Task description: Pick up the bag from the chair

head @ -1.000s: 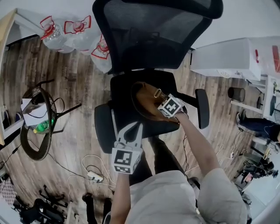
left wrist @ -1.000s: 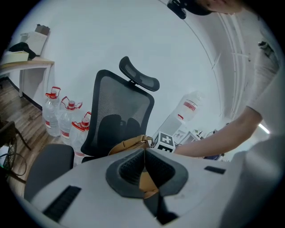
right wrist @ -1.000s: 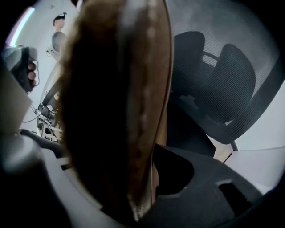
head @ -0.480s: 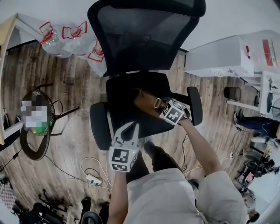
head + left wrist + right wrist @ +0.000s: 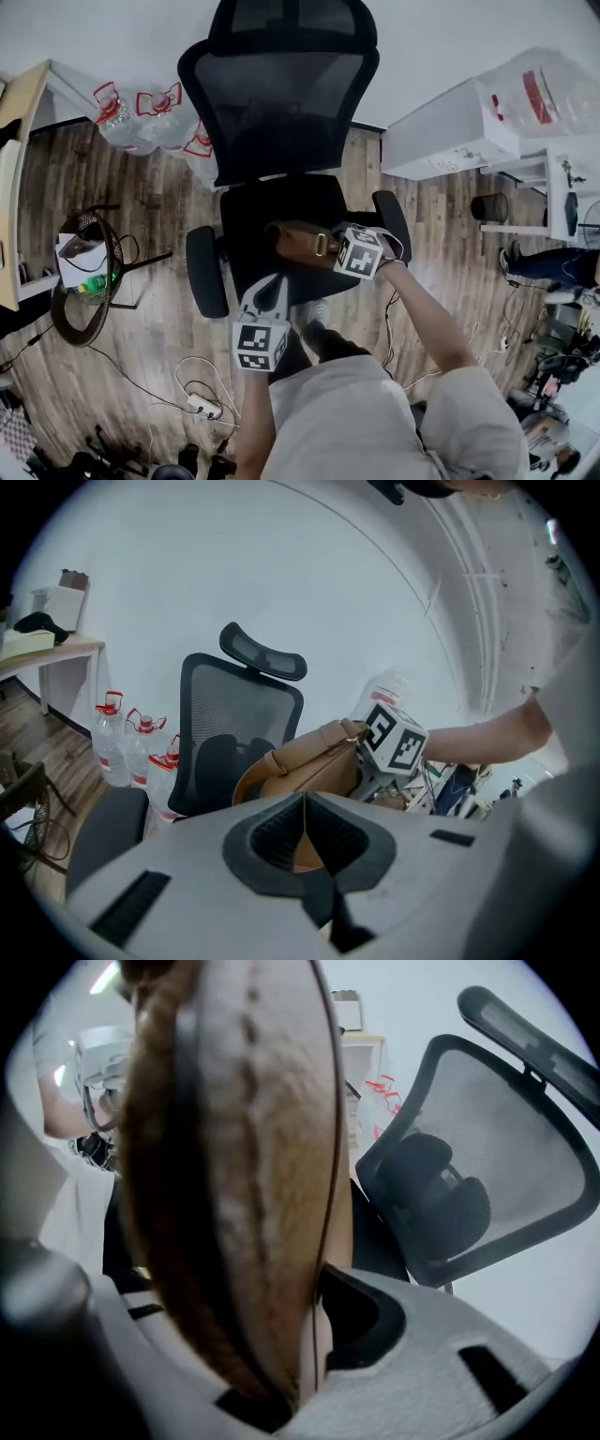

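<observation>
The tan leather bag point(image 5: 298, 241) hangs over the front of the black office chair's seat point(image 5: 272, 202), lifted by my right gripper point(image 5: 330, 247), which is shut on its top edge. In the right gripper view the bag point(image 5: 244, 1147) fills the left and middle, pinched between the jaws of the right gripper point(image 5: 314, 1326). My left gripper point(image 5: 272, 283) stays just in front of the seat edge, shut and holding nothing. Past the left gripper point(image 5: 305, 801), the left gripper view shows the bag point(image 5: 309, 766) in the air before the chair's mesh back point(image 5: 234, 733).
Large water bottles point(image 5: 141, 103) stand by the wall at back left. A round wire stand point(image 5: 84, 272) and a desk point(image 5: 19, 187) are at the left. A white cabinet point(image 5: 450, 131) is at the right. A power strip and cables point(image 5: 202, 380) lie on the wooden floor.
The bag lay open on the seat; the right gripper has raised it and drawn it toward the seat's front. The left gripper has stayed shut in front of the seat.
</observation>
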Demonstrator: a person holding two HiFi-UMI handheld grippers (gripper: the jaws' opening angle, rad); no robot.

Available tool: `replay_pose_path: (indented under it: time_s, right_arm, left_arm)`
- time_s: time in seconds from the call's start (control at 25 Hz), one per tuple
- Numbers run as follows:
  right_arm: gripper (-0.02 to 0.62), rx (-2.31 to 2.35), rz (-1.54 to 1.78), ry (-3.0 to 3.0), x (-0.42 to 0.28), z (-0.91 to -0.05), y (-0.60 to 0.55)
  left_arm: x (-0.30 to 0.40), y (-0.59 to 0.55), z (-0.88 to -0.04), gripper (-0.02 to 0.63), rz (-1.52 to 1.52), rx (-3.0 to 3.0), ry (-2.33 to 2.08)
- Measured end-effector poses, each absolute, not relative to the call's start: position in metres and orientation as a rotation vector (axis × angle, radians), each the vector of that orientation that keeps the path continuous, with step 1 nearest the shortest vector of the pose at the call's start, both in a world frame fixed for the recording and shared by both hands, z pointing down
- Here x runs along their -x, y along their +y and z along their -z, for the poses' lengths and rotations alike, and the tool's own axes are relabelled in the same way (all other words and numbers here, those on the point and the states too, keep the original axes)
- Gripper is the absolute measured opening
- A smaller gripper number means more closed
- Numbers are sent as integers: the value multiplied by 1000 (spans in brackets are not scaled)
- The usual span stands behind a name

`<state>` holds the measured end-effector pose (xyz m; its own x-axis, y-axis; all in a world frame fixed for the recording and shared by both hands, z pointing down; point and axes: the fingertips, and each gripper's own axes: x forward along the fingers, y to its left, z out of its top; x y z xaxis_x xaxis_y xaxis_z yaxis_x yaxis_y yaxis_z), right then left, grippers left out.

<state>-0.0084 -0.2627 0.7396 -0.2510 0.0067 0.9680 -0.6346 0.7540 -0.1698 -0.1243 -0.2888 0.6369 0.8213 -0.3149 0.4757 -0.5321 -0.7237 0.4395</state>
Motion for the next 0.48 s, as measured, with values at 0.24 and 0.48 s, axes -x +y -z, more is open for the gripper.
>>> replay_pose_path:
  time_s: [0.24,0.48]
  right_arm:
    - [141,-449,-583,-1742,17,-700,-233]
    - [141,-481,-554,-1789,16,-660,-198]
  left_arm:
    - [124,-252,-620,6,-517,-2477,-657]
    - [110,-214,-580,6,-543,-2578,-670]
